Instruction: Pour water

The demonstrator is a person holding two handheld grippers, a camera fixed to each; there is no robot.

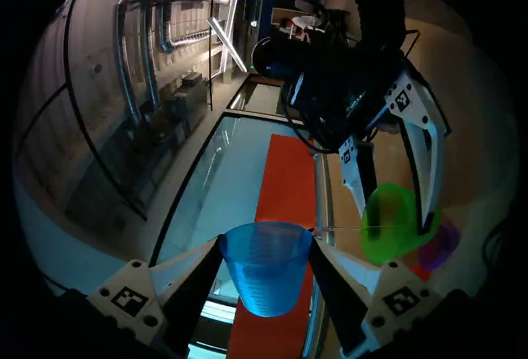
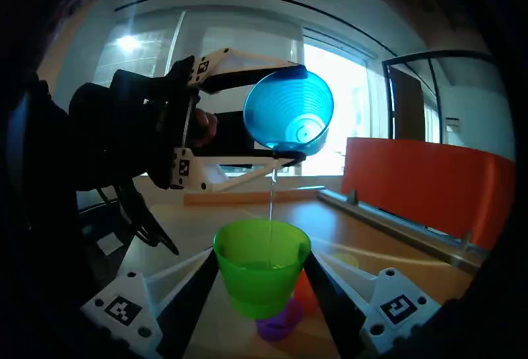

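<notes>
Blue translucent plastic cup (image 2: pixel 288 109), pinched in the left gripper (image 1: pixel 266 241), lies tipped with its long axis near level. Its mouth faces the right gripper's camera, above the green translucent plastic cup (image 2: pixel 261 266) clamped by the right gripper (image 2: pixel 261 253). Right gripper view adds a thin water stream (image 2: pixel 271 200) falling into the green one, and a small purple cup (image 2: pixel 280 326) below.

Left gripper (image 1: pixel 265 243), tilted, clamps the blue cup (image 1: pixel 266 276) — right gripper (image 2: pixel 261 253), level, the green cup (image 2: pixel 259 280).
</notes>
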